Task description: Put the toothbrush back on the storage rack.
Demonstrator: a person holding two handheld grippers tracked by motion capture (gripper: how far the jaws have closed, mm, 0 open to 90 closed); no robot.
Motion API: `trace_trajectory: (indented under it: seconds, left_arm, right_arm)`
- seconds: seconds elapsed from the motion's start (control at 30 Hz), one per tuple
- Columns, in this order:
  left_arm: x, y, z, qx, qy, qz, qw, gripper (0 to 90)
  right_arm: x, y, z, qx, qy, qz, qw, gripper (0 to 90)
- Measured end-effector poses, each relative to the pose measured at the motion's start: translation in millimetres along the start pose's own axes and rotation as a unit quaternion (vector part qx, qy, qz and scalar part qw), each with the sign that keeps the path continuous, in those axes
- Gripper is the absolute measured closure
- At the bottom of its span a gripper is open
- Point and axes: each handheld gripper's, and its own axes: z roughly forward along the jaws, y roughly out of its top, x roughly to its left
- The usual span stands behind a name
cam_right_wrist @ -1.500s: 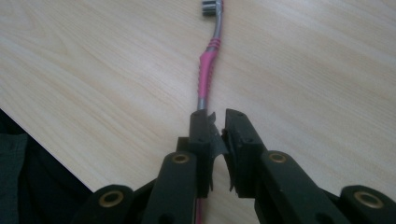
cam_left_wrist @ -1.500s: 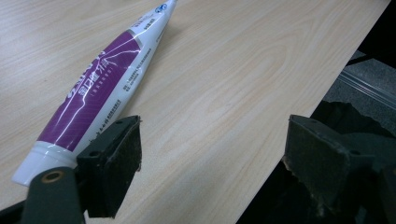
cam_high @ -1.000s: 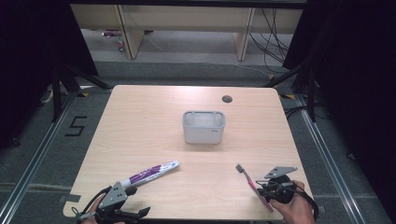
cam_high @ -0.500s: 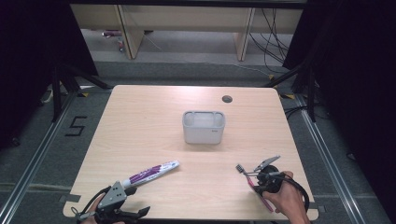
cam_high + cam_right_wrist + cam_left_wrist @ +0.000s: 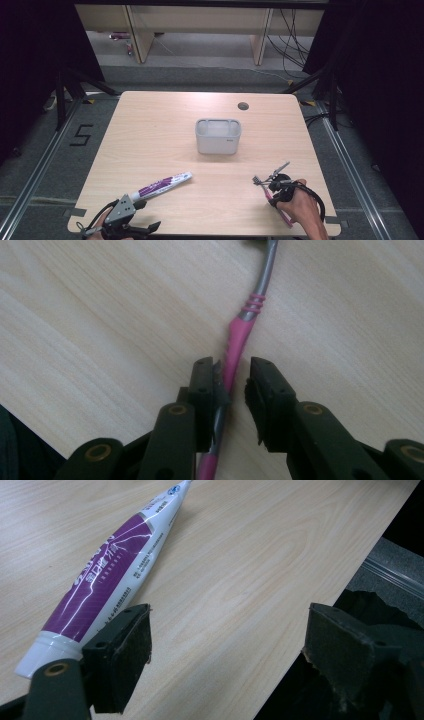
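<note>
A pink and grey toothbrush (image 5: 285,218) lies on the wooden table (image 5: 160,130) near the front right, its head pointing toward the middle. My right gripper (image 5: 276,187) points down over it. In the right gripper view the pink handle (image 5: 239,335) runs between the jaws of the right gripper (image 5: 232,385); one pad rests against it, the other stands a small gap away, so it is open. A purple and white toothpaste tube (image 5: 161,185) lies at the front left. My left gripper (image 5: 131,216) sits at the table's front edge, and in its own view the left gripper (image 5: 227,645) is wide open with the tube (image 5: 115,570) beside one jaw.
A light grey rectangular holder (image 5: 218,136) stands in the middle of the table. A round cable hole (image 5: 243,106) is near the far edge. The table's front edge runs just under the left gripper, with dark floor beyond.
My right gripper has moved left and slightly away from the person, coming down over the toothbrush handle. The left gripper and the tube have not moved.
</note>
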Motion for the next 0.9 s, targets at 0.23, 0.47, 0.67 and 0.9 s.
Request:
trace_trajectory:
  seconds: [0.23, 0.47, 0.67, 0.9]
  left_arm:
    - [-0.6, -0.1, 0.5, -0.004, -0.002, -0.004, 1.0, 18.4]
    - [-0.4, -0.5, 0.8, -0.004, -0.003, -0.001, 1.0, 18.4]
    - [-0.9, -0.7, 1.3, -0.007, -0.005, -0.004, 1.0, 18.4]
    - [1.1, -0.2, -0.1, 0.004, 0.0, 0.008, 1.0, 18.4]
  right_arm:
    - [0.7, 3.3, 3.0, 0.013, -0.01, -0.023, 0.9996, 74.0]
    - [1.1, 6.9, 4.5, 0.031, -0.015, -0.023, 0.9991, 78.7]
    - [-1.7, 11.3, 5.5, 0.044, -0.005, -0.033, 0.9985, 82.0]
    - [-4.2, 17.4, 7.7, 0.073, -0.004, -0.03, 0.9969, 82.7]
